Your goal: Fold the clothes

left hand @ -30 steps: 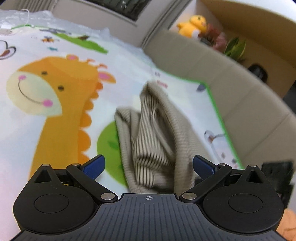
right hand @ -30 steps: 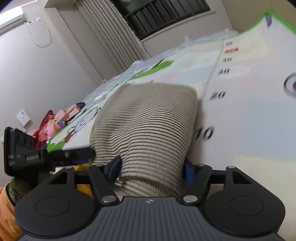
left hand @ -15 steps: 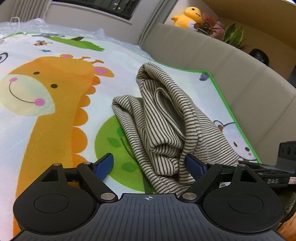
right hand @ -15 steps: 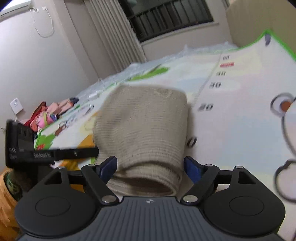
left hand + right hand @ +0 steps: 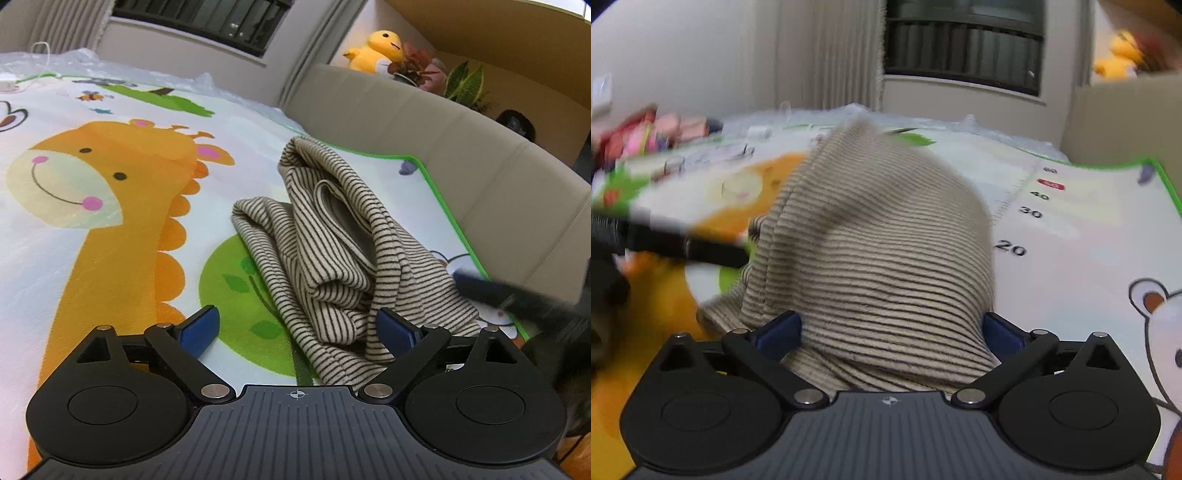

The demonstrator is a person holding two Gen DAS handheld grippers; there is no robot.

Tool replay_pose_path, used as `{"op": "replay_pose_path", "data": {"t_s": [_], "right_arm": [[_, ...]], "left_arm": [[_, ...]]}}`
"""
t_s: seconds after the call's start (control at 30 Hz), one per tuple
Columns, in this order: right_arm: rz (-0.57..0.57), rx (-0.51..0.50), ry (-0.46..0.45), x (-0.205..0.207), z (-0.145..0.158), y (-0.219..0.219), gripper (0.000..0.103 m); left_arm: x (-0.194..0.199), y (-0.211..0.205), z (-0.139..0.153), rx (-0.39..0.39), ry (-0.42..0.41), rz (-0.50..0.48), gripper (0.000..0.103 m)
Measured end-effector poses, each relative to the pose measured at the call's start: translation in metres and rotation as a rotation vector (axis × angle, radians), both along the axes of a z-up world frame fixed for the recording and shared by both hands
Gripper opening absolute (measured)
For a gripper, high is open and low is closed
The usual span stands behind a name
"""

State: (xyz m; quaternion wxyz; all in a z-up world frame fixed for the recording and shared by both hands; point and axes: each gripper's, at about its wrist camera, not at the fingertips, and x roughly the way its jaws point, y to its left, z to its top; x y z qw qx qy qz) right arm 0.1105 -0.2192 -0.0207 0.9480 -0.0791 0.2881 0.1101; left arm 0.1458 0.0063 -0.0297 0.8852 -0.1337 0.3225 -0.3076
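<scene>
A beige garment with thin dark stripes [image 5: 332, 251] lies crumpled in a heap on the giraffe play mat [image 5: 110, 229]. My left gripper [image 5: 295, 317] hovers at its near end, jaws opening. The cloth fills the right half of the gap and brushes the right pad [image 5: 397, 328], while the left pad stands free over the mat. My right gripper [image 5: 889, 318] faces the same heap [image 5: 886, 258] from the other side, jaws opening wide with the bunched cloth between them, loose. Each gripper appears in the other's view as a blurred dark bar [image 5: 517, 295] [image 5: 683, 247].
A beige padded backrest [image 5: 443, 147] runs along the mat's green edge, with a yellow plush toy [image 5: 380, 48] and potted plants [image 5: 465, 81] behind it. A pile of colourful clothes [image 5: 646, 133] sits at the mat's far side. A white cable [image 5: 11, 86] lies at the far left.
My right gripper's jaws have spread apart from the cloth bunch they were pinching, and its view has rolled level. The left gripper has stayed put over a now settled heap.
</scene>
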Motion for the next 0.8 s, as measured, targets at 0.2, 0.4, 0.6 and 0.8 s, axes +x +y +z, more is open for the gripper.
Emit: {"op": "replay_pose_path", "data": {"t_s": [0.2, 0.4, 0.6, 0.8], "right_arm": [[0.006, 0.022, 0.041, 0.0, 0.0, -0.004, 0.103], [-0.022, 0.18, 0.157, 0.014, -0.006, -0.027, 0.103], [-0.024, 0.185, 0.172, 0.014, -0.007, -0.028, 0.103], [-0.025, 0.153, 0.018, -0.023, 0.017, -0.022, 0.092]], "left_arm": [[-0.003, -0.002, -0.001, 0.017, -0.015, 0.003, 0.098], [-0.004, 0.0, -0.002, 0.007, -0.02, 0.002, 0.098], [-0.004, 0.001, -0.002, 0.002, -0.022, 0.002, 0.098], [-0.006, 0.006, -0.003, -0.027, -0.024, 0.011, 0.098]]}}
